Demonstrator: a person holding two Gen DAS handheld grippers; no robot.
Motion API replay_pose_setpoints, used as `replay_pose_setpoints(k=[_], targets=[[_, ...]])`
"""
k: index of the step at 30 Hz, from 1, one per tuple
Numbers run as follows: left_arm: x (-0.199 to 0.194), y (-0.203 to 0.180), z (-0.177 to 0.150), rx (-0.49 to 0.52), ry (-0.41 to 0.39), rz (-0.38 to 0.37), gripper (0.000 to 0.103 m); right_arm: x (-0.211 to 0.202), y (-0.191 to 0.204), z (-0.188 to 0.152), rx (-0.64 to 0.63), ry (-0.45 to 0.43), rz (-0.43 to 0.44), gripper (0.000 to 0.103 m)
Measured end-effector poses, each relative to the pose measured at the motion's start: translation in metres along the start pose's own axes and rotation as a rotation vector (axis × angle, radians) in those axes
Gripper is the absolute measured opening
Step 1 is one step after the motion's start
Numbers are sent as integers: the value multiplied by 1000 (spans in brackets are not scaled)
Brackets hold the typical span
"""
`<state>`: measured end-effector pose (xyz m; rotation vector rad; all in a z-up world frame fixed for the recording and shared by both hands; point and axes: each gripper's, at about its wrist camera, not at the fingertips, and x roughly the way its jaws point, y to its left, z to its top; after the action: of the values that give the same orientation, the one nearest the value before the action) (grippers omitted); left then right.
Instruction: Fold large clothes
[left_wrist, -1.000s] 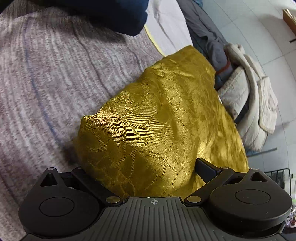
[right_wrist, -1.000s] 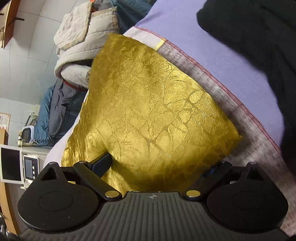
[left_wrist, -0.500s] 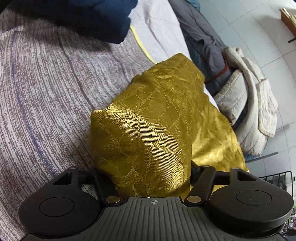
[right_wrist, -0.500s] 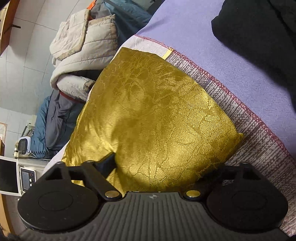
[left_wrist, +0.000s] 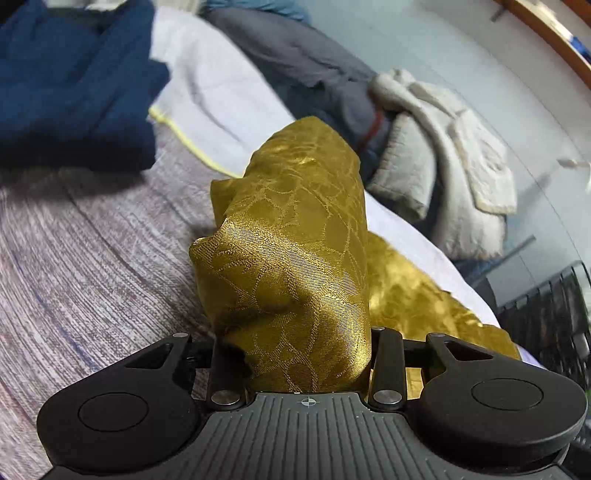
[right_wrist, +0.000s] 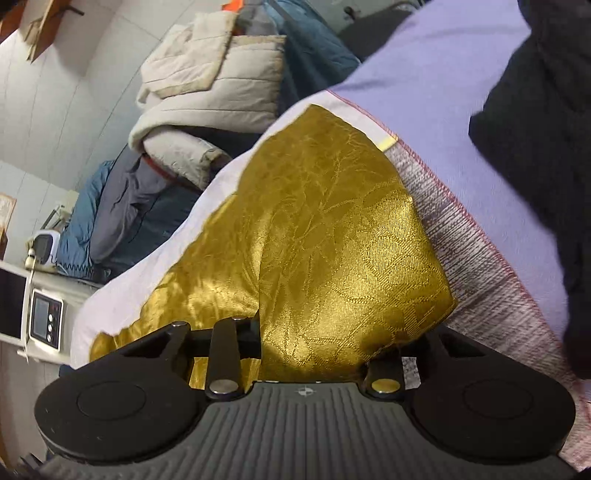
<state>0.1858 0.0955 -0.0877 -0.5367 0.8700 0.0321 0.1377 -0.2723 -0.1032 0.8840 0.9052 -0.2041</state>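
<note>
The gold brocade garment (left_wrist: 295, 266) is shiny, woven with a crackle-like pattern, and bunched into a raised hump on the bed (left_wrist: 92, 258), near the bed's edge where the white sheet (right_wrist: 207, 199) drops toward the floor. Part of the garment lies flat toward that edge, a loose flap spreading out beside the hump. The left claw (left_wrist: 295, 354) is closing with a thick fold of the gold cloth between its fingers, which press it on both sides. The right claw (right_wrist: 314, 354) is closing too, and the bunched fabric fills the gap between its fingers. Inward from the garment the grey-striped blanket (left_wrist: 74, 280) lies bare, with a dark blue garment (left_wrist: 74, 92) farther back and a black garment (right_wrist: 535, 110) on the lilac cover (right_wrist: 443, 92). Beyond the bed's edge, beige padded jackets (right_wrist: 207, 88) and dark coats are piled on the tiled floor (left_wrist: 461, 55), close to the bed's side.
</note>
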Motion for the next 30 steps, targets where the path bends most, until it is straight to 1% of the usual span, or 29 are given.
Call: replay_pose_setpoints(k=[3, 7, 9, 11, 13, 15, 17, 20, 22, 24, 26, 27, 30], targets=[[-12, 5, -11, 14, 30, -3, 85, -22, 3, -8, -40, -6, -9, 38], [-12, 15, -33, 30, 90, 38, 85, -45, -16, -28, -33, 21, -31, 38], [-9, 18, -39, 34, 107, 53, 85, -51, -29, -40, -12, 30, -54, 38], [-8, 13, -35, 77, 112, 61, 85, -52, -41, -50, 25, 38, -65, 38], [-7, 2, -24, 128, 108, 55, 86, -54, -43, -56, 43, 36, -70, 38], [-9, -13, -5, 167, 87, 27, 85, -55, -34, -59, -1, 28, -85, 38], [-13, -32, 16, 242, 41, -4, 85, -55, -21, -61, -42, 28, -94, 38], [-25, -62, 50, 349, -38, -41, 84, -53, -5, -67, -70, 52, -86, 38], [-37, -76, 76, 401, -89, -61, 84, -50, 11, -72, -100, 65, -65, 37], [-54, -85, 104, 441, -155, -69, 84, -44, 31, -78, -107, 74, -31, 37], [-78, -87, 134, 477, -244, -59, 84, -37, 56, -81, -104, 81, 27, 36], [-93, -82, 149, 479, -286, -52, 84, -32, 72, -83, -114, 82, 59, 36], [-141, -52, 196, 446, -393, -22, 84, -16, 136, -90, -178, 90, 166, 36]])
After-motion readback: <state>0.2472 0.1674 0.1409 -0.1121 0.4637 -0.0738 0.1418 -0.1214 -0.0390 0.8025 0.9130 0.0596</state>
